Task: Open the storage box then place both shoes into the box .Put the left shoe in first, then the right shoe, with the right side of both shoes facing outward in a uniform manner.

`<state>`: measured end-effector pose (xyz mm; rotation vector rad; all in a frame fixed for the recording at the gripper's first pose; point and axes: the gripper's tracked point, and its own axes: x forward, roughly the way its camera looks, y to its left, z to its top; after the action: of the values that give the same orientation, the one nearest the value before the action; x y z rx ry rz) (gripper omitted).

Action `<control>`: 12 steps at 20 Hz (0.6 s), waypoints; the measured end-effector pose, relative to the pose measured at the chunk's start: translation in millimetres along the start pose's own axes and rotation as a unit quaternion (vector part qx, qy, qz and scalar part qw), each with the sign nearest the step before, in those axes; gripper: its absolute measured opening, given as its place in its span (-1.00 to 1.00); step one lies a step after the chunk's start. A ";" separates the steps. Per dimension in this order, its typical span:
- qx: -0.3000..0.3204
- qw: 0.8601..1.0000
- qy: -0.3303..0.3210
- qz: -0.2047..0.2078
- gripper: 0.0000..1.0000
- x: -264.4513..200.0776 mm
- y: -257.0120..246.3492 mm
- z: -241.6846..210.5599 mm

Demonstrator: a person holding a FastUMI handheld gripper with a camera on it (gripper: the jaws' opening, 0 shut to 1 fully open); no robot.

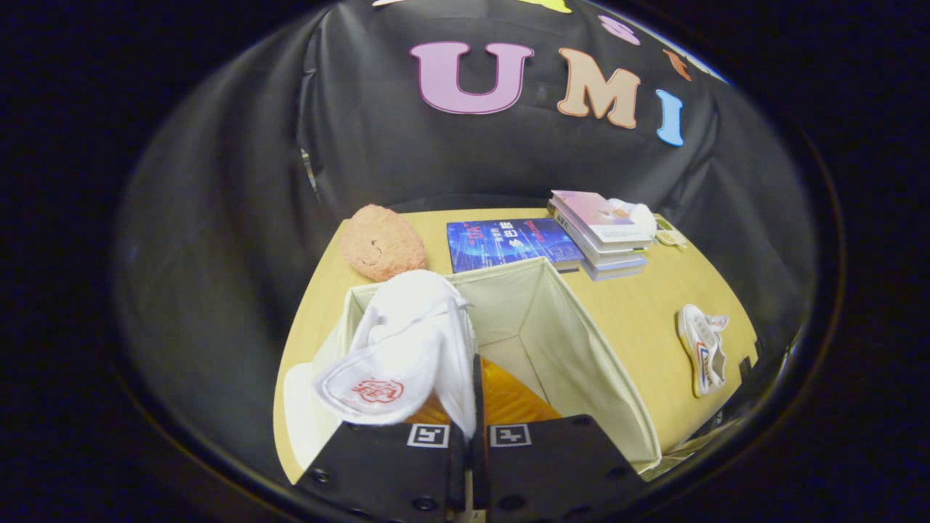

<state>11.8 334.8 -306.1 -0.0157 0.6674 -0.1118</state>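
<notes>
My gripper (pixel 472 428) is shut on a white canvas shoe (pixel 407 349) with a red emblem, pinching its upper edge between both fingers. The shoe hangs over the open cream fabric storage box (pixel 581 349), above its left half, and its orange sole (pixel 508 403) shows down inside the box just past my fingers. The second white shoe (pixel 702 349), with red and blue side stripes, lies on its side on the wooden table (pixel 632 305), to the right of the box.
A round pink plush (pixel 383 242) sits beyond the box's far left corner. A blue book (pixel 508 243) lies flat behind the box, and a stack of books (pixel 599 232) stands at the back right with a white item behind it. The box's white lid (pixel 298 414) lies left of the box.
</notes>
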 end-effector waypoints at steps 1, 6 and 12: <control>-0.003 1.000 0.008 0.003 -0.73 0.6 1.8 -4.3; -0.024 0.998 0.011 0.065 0.05 -3.8 28.1 -4.4; -0.002 0.994 -0.028 0.103 0.95 -24.4 17.6 30.5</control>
<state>13.4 354.3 -267.9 0.0452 0.6099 0.0884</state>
